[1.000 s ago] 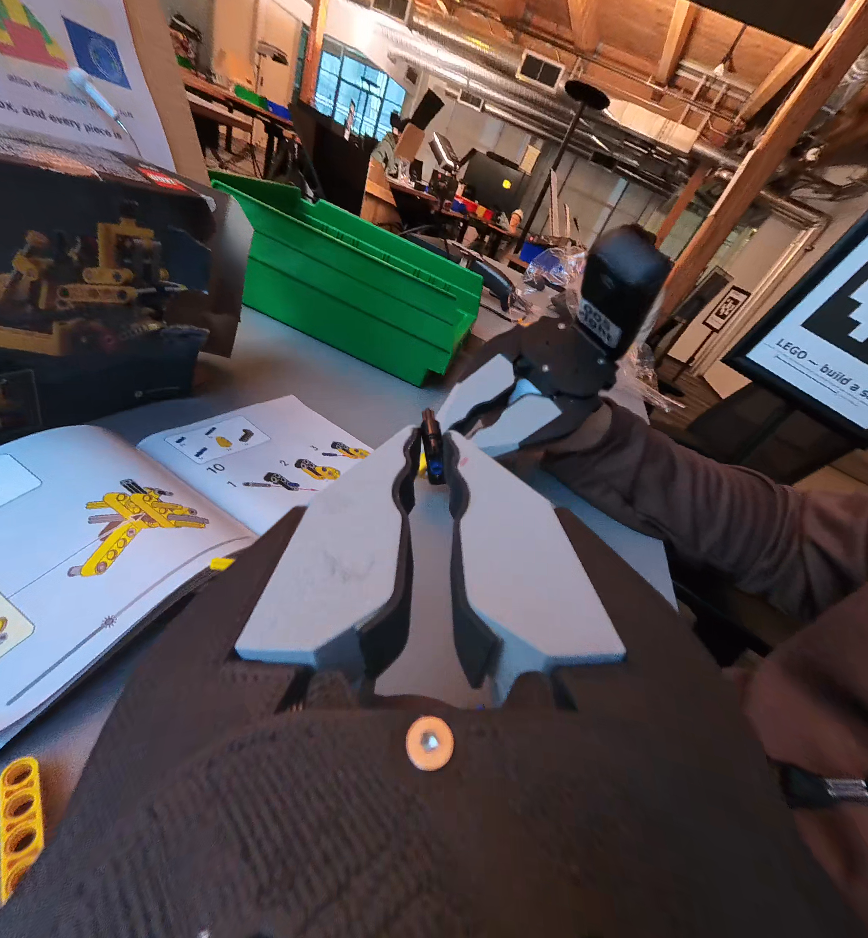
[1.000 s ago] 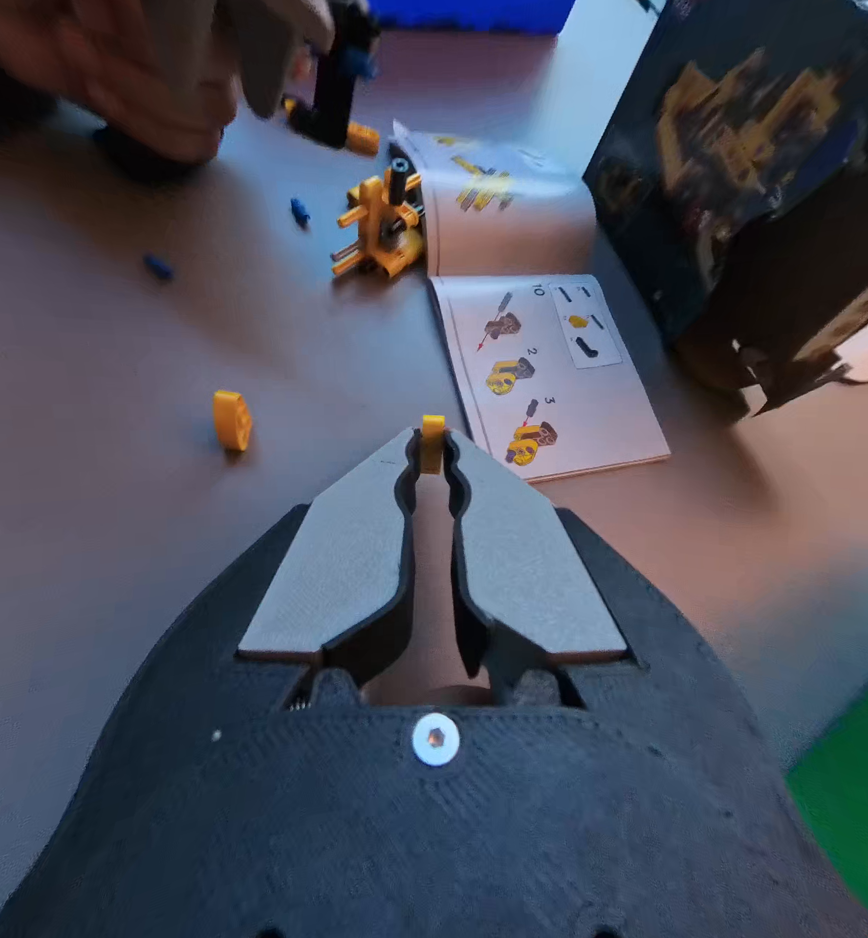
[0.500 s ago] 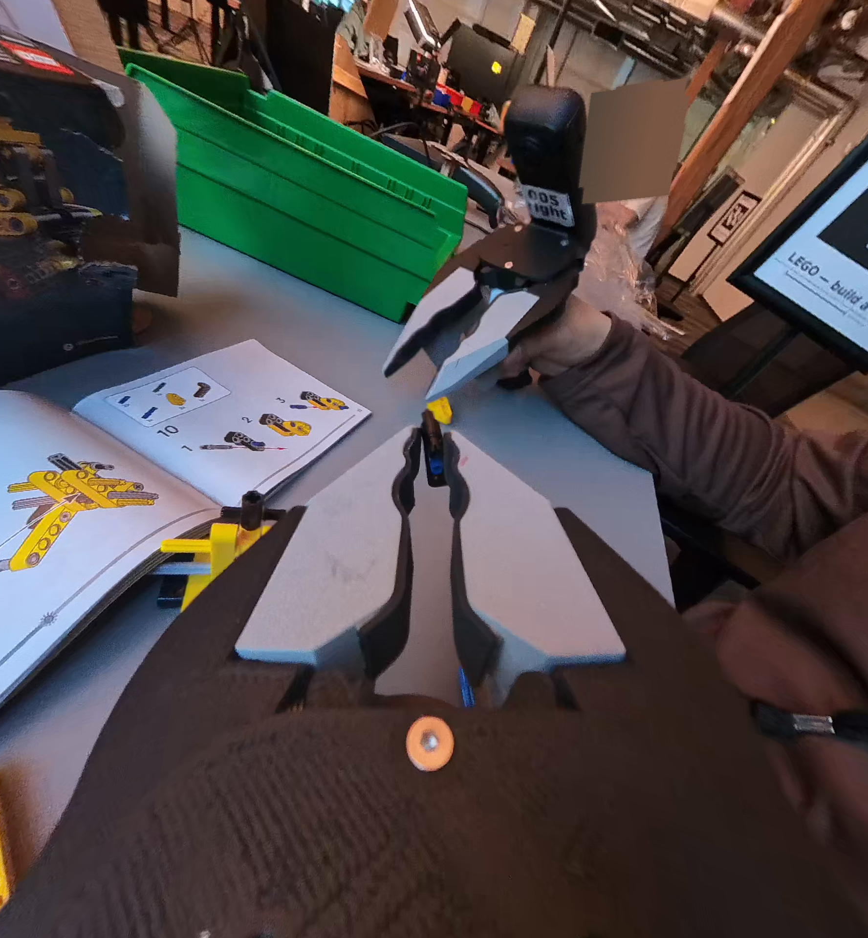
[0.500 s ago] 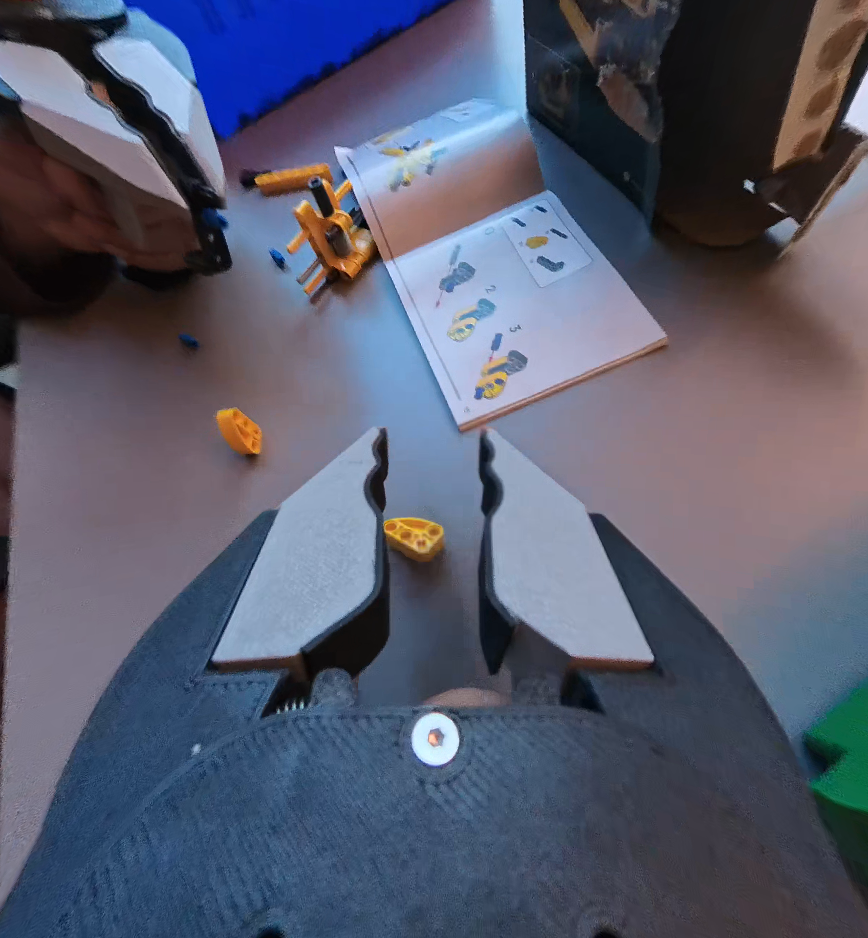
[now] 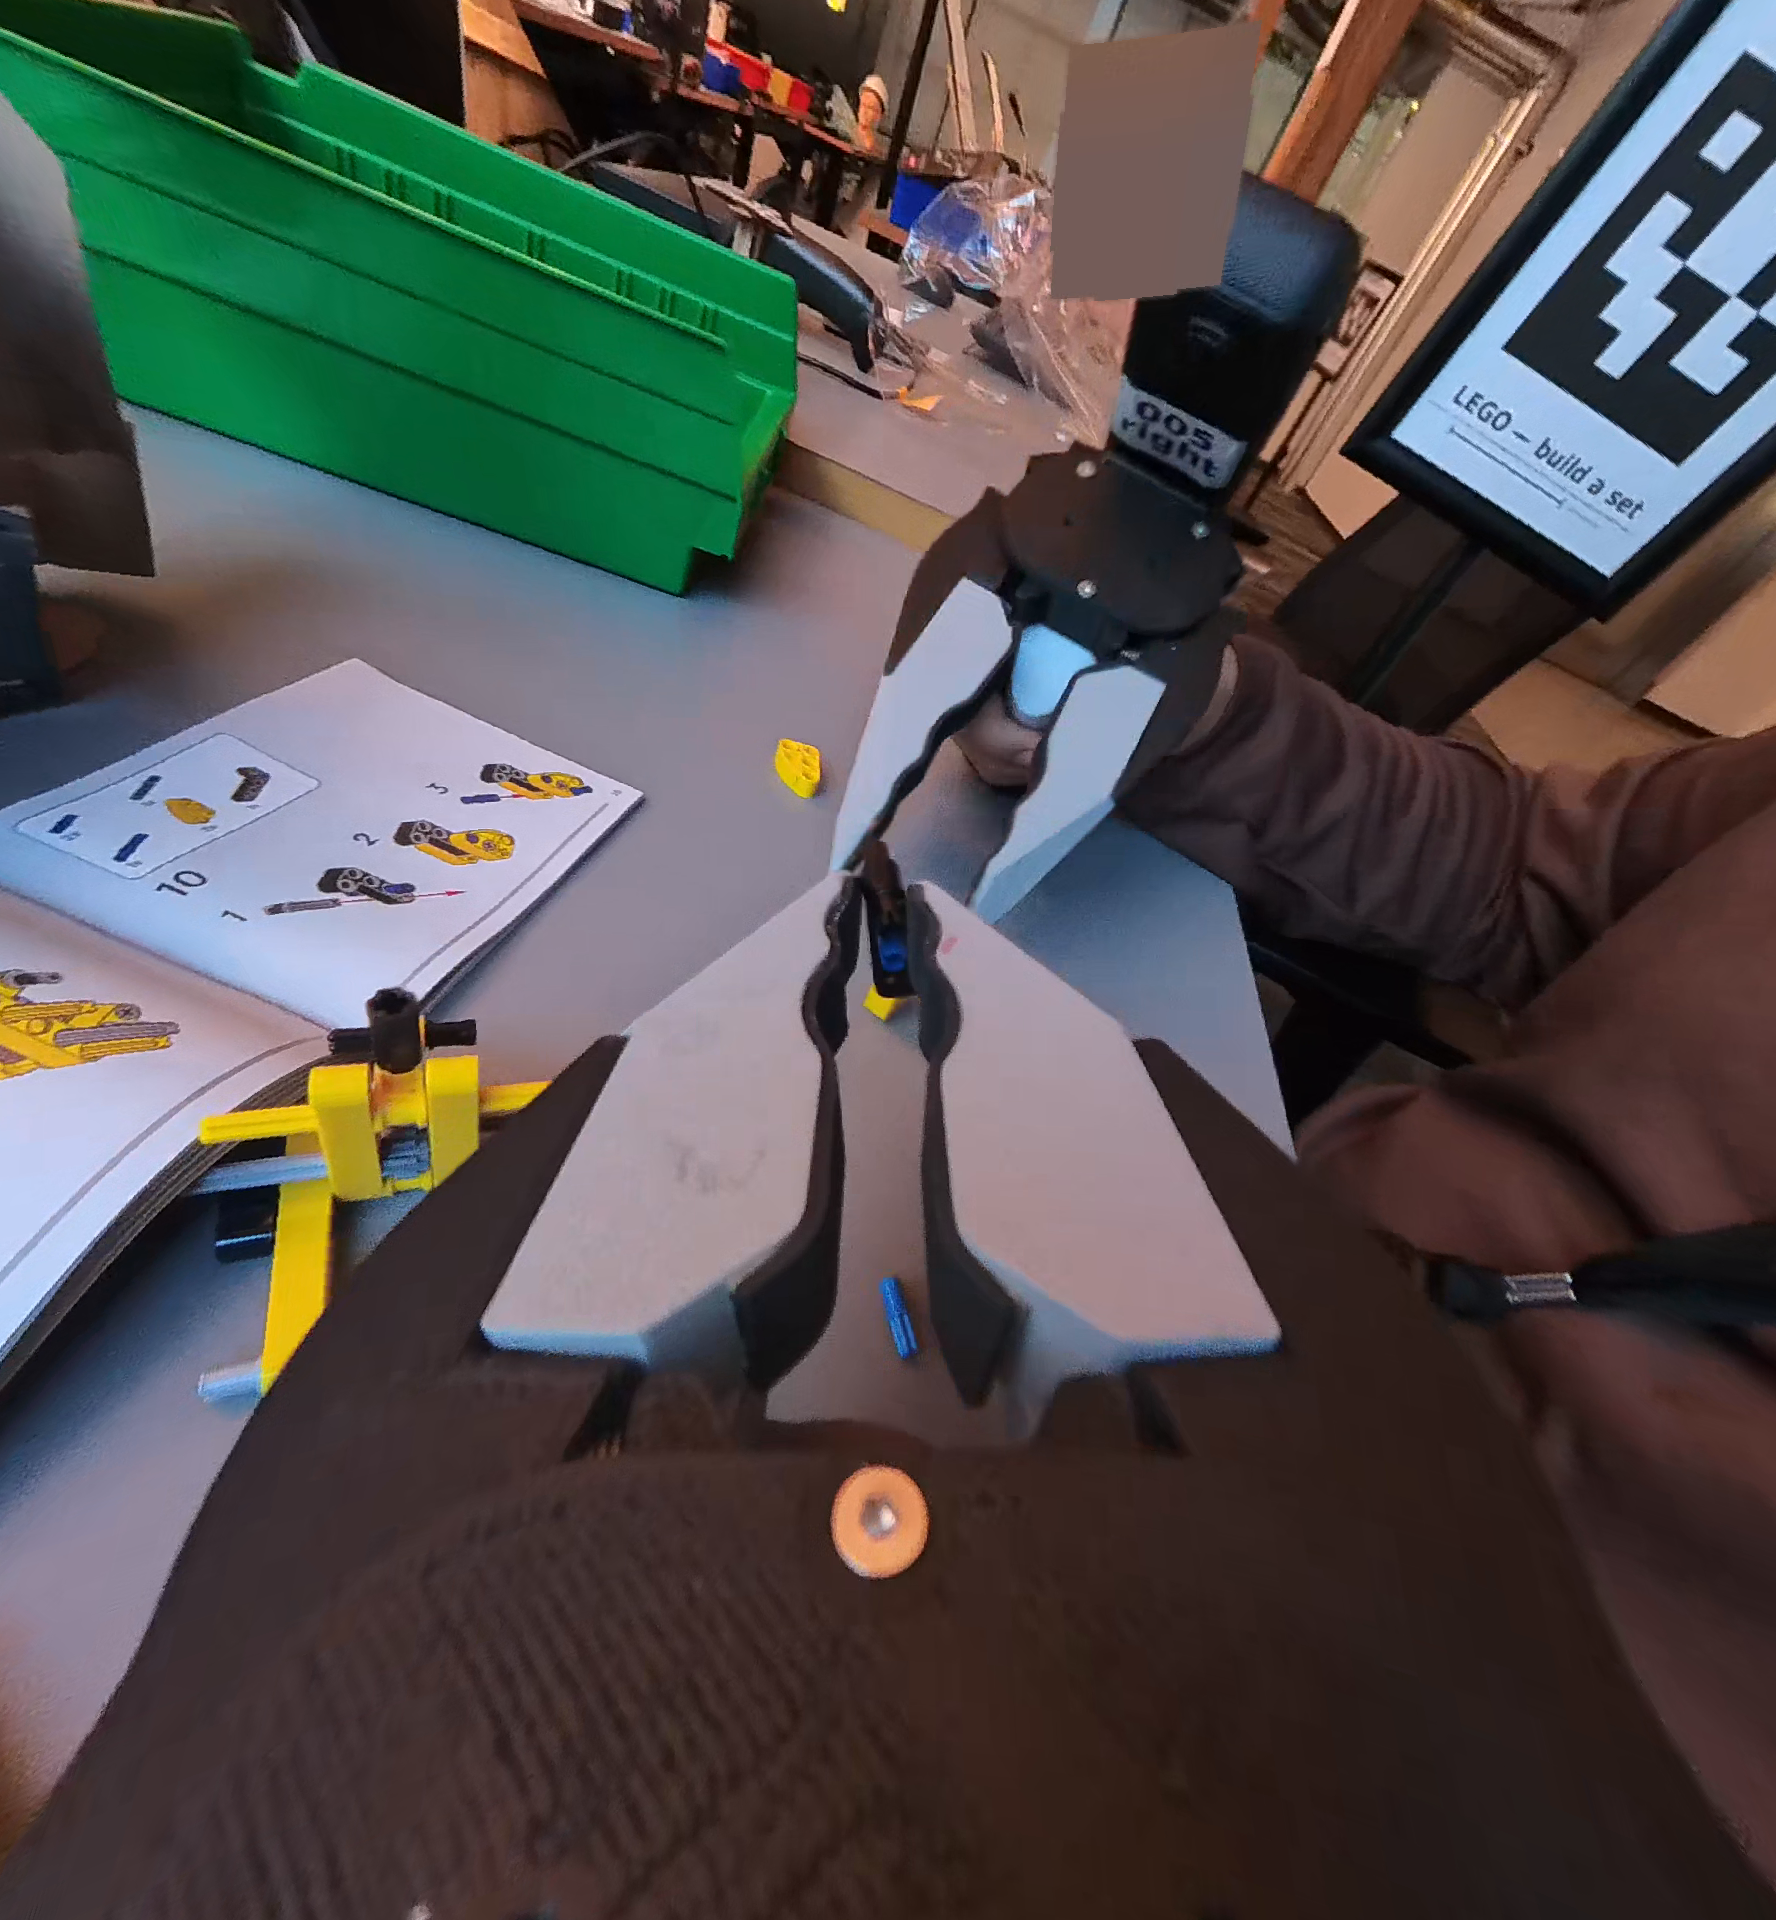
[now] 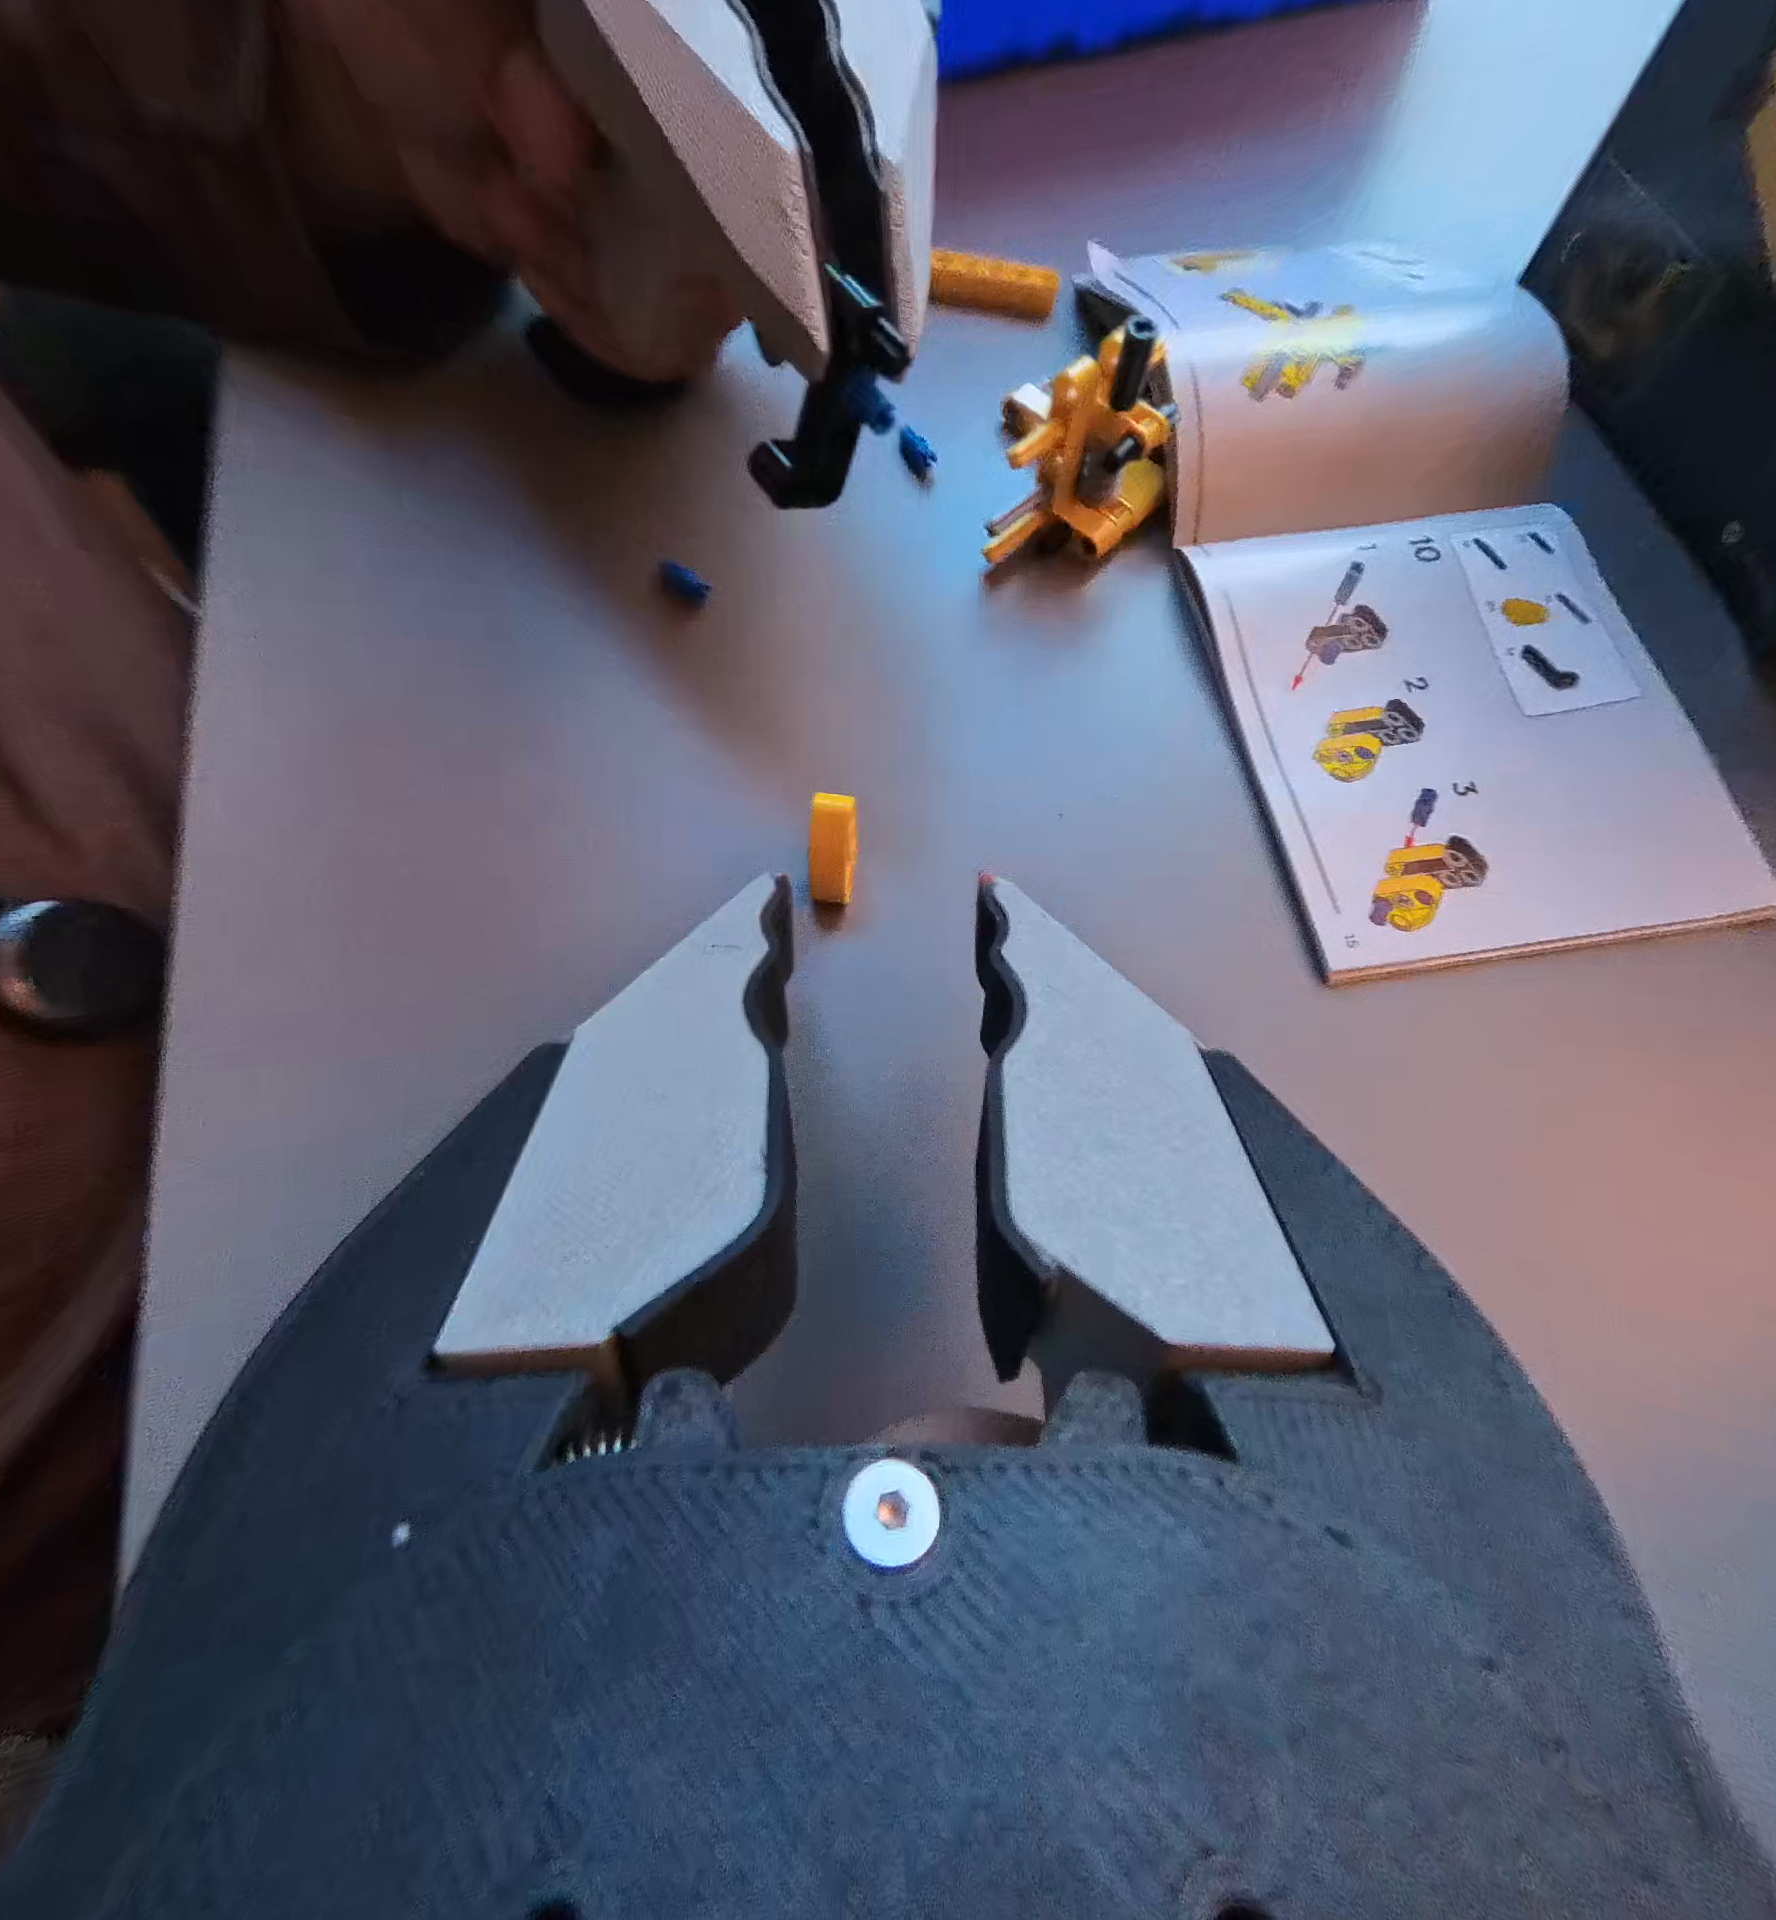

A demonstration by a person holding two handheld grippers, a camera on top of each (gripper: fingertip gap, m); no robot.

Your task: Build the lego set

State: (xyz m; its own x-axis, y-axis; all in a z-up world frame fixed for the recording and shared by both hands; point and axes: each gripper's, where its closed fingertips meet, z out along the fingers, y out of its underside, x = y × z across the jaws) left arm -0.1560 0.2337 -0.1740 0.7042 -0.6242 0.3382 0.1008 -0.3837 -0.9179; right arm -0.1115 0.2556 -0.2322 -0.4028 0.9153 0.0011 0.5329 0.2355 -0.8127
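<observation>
My left gripper (image 5: 879, 904) is shut on a small black bent Lego piece (image 5: 882, 930) with a blue pin in it. The right wrist view shows the piece (image 6: 827, 416) hanging from the left fingertips above the grey table (image 6: 448, 727). My right gripper (image 6: 884, 883) is open and empty, and its fingers (image 5: 925, 727) point down just beyond my left tips. A small yellow piece (image 6: 832, 847) stands on edge on the table just ahead of its left fingertip, not touched. Another yellow piece (image 5: 798, 767) lies near the right gripper.
A yellow and black sub-assembly (image 5: 385, 1122) (image 6: 1081, 457) sits against the open instruction booklet (image 5: 292, 831) (image 6: 1466, 748). Blue pins (image 5: 896, 1317) (image 6: 684, 582) lie loose. A green bin (image 5: 396, 291), the set's box (image 6: 1715, 312) and a framed sign (image 5: 1642, 291) stand around the table. My right fingertips sit around 8 centimeters from my left ones.
My right gripper held a yellow piece a second ago, then opened and let it go onto the table. My left gripper kept its black piece and came closer to the right gripper.
</observation>
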